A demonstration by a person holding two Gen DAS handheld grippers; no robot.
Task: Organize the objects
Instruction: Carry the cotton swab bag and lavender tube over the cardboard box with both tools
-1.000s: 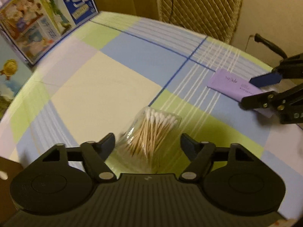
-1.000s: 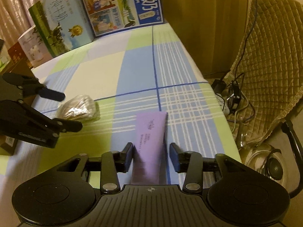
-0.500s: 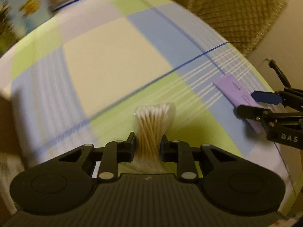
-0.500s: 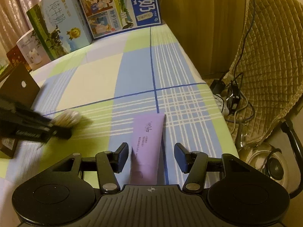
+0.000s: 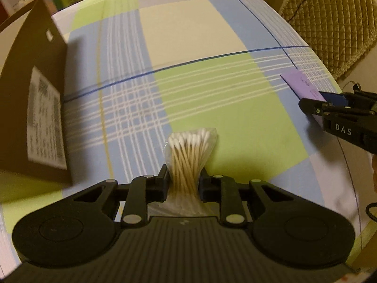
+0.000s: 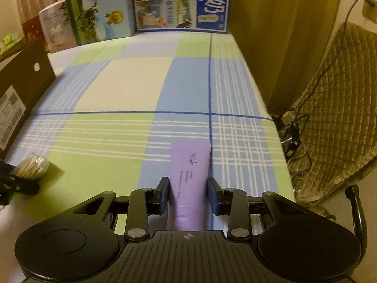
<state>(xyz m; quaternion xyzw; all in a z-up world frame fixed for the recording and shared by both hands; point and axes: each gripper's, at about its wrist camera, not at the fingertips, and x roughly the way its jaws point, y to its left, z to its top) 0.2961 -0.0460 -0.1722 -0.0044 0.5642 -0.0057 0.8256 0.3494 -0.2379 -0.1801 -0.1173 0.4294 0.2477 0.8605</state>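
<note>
While the left gripper [image 5: 183,184] pinches the swab bag [image 5: 188,155], its base is hidden.

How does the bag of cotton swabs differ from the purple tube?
The bag of cotton swabs is clear, showing pale sticks; the purple tube is opaque with printed characters. The bag bunches where the left hand-held gripper squeezes it; the tube stays flat between the right hand-held gripper fingers. Both point forward.
</note>
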